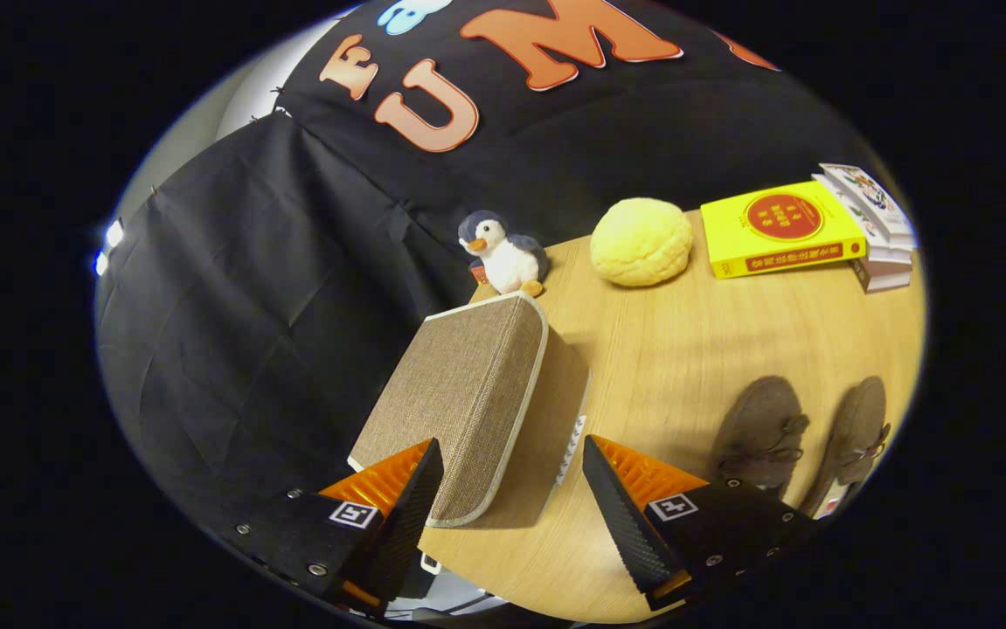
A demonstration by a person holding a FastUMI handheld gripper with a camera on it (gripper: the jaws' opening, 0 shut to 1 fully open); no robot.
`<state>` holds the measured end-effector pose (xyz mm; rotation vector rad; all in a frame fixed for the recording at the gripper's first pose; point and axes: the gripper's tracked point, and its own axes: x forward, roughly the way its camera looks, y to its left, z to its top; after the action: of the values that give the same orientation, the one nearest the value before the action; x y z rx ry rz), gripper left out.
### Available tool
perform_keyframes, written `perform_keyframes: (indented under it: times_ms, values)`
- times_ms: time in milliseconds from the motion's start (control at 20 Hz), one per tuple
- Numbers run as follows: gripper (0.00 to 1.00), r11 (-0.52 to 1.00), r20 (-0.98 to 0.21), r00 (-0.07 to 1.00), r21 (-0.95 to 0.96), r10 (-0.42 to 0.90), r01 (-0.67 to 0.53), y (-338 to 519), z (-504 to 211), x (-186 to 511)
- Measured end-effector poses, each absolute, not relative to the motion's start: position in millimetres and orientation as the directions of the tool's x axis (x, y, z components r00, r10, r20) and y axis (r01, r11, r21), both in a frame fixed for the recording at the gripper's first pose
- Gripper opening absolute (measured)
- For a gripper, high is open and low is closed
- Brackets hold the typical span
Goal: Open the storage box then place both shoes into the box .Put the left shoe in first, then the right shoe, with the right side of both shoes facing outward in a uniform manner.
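Observation:
A beige fabric storage box [476, 402] with a pale trim stands on the wooden table [686, 349], its lid closed. Its near corner reaches in between my fingers. My gripper [511, 454] is open, one finger on each side of that corner, and neither presses on it. To the right of the box lie two brown lace-up shoes side by side, one [760, 428] nearer the box and the other [856, 432] further right, just beyond my right finger.
A plush penguin [503, 253] sits at the table's far edge behind the box. A yellow round cushion [641, 241] lies right of it. A yellow book [778, 229] and a stack of other books [874, 218] lie at the far right.

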<state>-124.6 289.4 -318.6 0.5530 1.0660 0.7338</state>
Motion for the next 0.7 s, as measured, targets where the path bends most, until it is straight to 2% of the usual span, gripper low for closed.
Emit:
perform_keyframes:
  times_ms: [100, 200, 300, 500, 700]
  values:
    - [0.97, 0.596, -0.547, 0.242, 0.765, 0.801, -0.243, 308.6, -323.4, -133.0]
    - [0.96, 0.507, -0.470, 0.208, 0.840, 0.858, -0.192, 330.5, -314.5, -136.2]
    - [0.97, 0.439, -0.404, 0.224, 0.888, 0.887, -0.137, 343.2, -311.9, -129.5]
    - [0.96, 0.455, -0.432, 0.204, 0.886, 0.878, -0.083, 346.9, -336.3, -132.8]
    - [0.96, 0.402, -0.395, 0.132, 0.915, 0.909, -0.030, 362.9, -351.6, -144.7]
